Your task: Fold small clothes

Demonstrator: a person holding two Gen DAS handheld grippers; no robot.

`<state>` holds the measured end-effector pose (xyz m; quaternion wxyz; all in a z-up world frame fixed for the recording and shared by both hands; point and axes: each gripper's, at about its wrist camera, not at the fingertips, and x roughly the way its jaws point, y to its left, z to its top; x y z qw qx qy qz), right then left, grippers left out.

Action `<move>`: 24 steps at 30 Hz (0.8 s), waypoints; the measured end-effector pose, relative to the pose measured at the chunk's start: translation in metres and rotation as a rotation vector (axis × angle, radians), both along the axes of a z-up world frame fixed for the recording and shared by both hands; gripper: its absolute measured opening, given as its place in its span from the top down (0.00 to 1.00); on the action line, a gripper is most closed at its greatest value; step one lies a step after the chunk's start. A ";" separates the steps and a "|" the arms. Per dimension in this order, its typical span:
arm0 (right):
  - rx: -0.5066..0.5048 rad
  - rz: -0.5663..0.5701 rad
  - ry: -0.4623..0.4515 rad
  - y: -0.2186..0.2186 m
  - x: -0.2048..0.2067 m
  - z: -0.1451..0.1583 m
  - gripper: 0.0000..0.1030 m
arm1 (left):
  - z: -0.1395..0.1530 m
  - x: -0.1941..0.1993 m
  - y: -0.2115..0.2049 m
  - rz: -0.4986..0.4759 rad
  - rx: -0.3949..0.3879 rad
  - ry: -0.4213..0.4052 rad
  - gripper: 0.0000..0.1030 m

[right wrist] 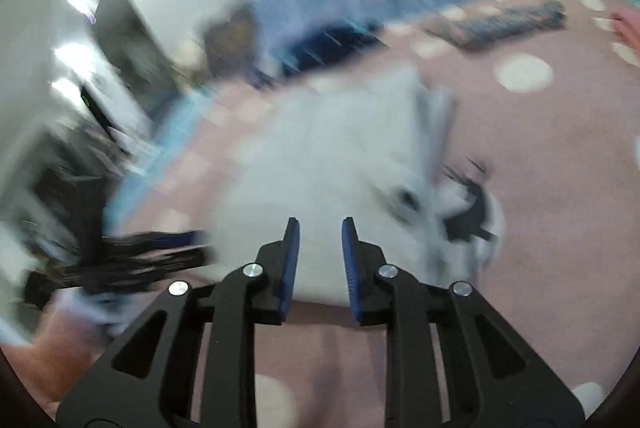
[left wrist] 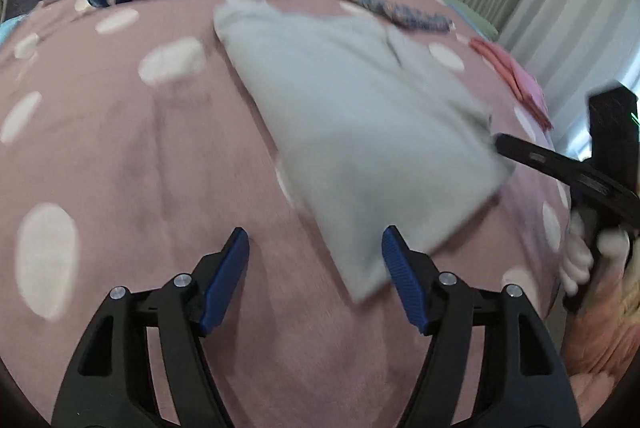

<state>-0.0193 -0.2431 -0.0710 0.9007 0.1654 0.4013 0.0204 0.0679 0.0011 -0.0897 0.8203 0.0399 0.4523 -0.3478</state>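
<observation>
Folded grey garment (left wrist: 360, 131) apparently just beyond open left hand-held gripper (left wrist: 316, 248)

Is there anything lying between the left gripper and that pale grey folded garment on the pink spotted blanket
Nothing visible does. The open left gripper hangs just short of the pale grey folded garment, with only bare pink spotted blanket between them.

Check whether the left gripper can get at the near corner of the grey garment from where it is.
Probably yes. The left gripper is open, nothing lies between it and the grey garment, whose near corner sits beside its right finger on the pink blanket.
</observation>
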 end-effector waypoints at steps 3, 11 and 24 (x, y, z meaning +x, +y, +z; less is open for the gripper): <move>0.016 -0.016 0.023 -0.012 -0.008 -0.012 0.96 | -0.002 -0.006 -0.002 -0.019 0.013 -0.050 0.29; 0.145 -0.046 -0.103 -0.068 0.013 0.041 0.28 | 0.032 0.043 0.001 -0.026 -0.184 0.031 0.28; 0.200 0.155 0.091 -0.075 0.149 -0.011 0.26 | -0.004 0.159 -0.047 -0.043 -0.215 0.203 0.28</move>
